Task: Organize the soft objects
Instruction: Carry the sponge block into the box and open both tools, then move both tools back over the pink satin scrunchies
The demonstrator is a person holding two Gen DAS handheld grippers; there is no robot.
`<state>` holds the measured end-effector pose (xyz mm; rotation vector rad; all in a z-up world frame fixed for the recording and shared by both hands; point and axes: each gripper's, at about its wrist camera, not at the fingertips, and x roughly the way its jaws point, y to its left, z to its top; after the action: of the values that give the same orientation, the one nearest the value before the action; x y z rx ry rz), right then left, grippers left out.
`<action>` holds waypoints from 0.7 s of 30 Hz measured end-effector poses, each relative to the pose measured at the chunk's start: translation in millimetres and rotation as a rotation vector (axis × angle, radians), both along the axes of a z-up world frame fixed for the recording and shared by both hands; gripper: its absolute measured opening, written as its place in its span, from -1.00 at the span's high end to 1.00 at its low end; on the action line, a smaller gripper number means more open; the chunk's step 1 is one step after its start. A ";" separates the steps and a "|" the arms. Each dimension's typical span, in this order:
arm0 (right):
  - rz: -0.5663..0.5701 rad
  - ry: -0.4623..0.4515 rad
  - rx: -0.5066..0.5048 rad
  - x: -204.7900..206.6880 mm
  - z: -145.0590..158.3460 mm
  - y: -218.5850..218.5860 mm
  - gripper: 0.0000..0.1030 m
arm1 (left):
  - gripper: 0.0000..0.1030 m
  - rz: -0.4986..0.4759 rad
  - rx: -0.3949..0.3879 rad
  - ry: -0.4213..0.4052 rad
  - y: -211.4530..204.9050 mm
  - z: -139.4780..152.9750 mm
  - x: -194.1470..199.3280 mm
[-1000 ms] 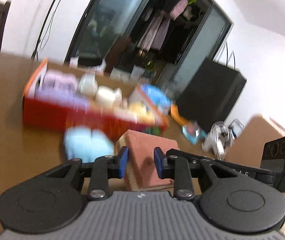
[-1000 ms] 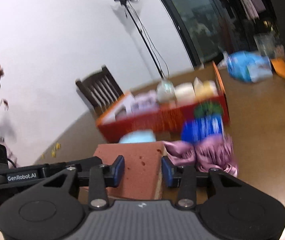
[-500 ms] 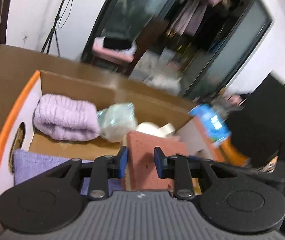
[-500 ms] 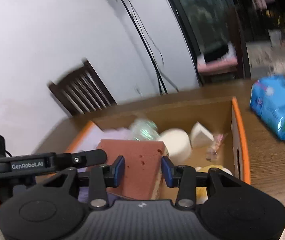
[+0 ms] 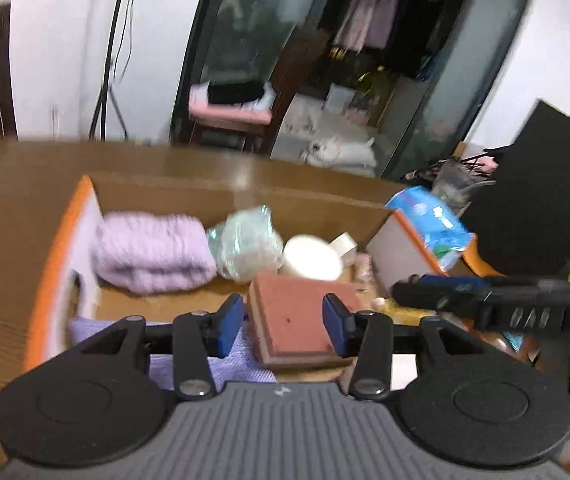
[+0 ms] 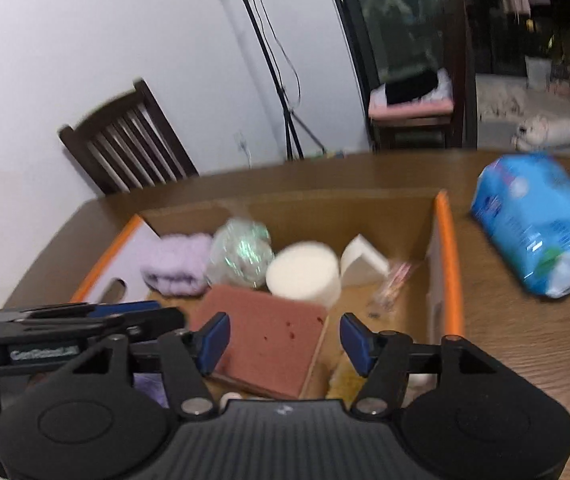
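Note:
A red-brown sponge block (image 5: 297,316) lies in the orange-edged cardboard box (image 5: 61,248), between both pairs of blue pads. My left gripper (image 5: 283,326) is open, its pads a little off the sponge's sides. My right gripper (image 6: 285,336) is open too, wider than the sponge (image 6: 269,336). The box (image 6: 445,248) also holds a lilac rolled towel (image 5: 153,254), a clear wrapped bundle (image 5: 249,248), a white round sponge (image 6: 305,276) and a white wedge (image 6: 361,260).
A blue plastic pack (image 6: 541,224) lies on the brown table right of the box. A dark wooden chair (image 6: 125,152) stands behind the table. A lilac cloth (image 5: 241,360) lies in the box's near left. A black case (image 5: 541,200) stands at far right.
Both grippers carried the sponge from the table over the box, then opened. The sponge now rests in the box.

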<state>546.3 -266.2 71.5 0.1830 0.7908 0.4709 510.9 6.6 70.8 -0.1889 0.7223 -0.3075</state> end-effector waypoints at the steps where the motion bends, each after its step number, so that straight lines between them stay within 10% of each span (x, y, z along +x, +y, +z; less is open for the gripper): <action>1: -0.007 -0.025 0.002 -8.4 10.7 -7.2 -0.22 | 0.07 0.004 0.014 -0.022 2.8 9.6 -11.2; 9: -0.057 -0.242 0.024 -115.9 70.4 -62.8 -0.47 | -0.30 0.045 0.126 -0.272 16.7 52.0 -137.9; 21: -0.083 -0.370 0.032 -304.5 3.6 -61.9 -0.68 | -0.54 0.066 0.042 -0.334 0.6 -16.5 -315.7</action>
<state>241.8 -328.2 75.0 0.1513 0.4119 0.4233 195.3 7.2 54.3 -0.1171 0.3909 -0.2531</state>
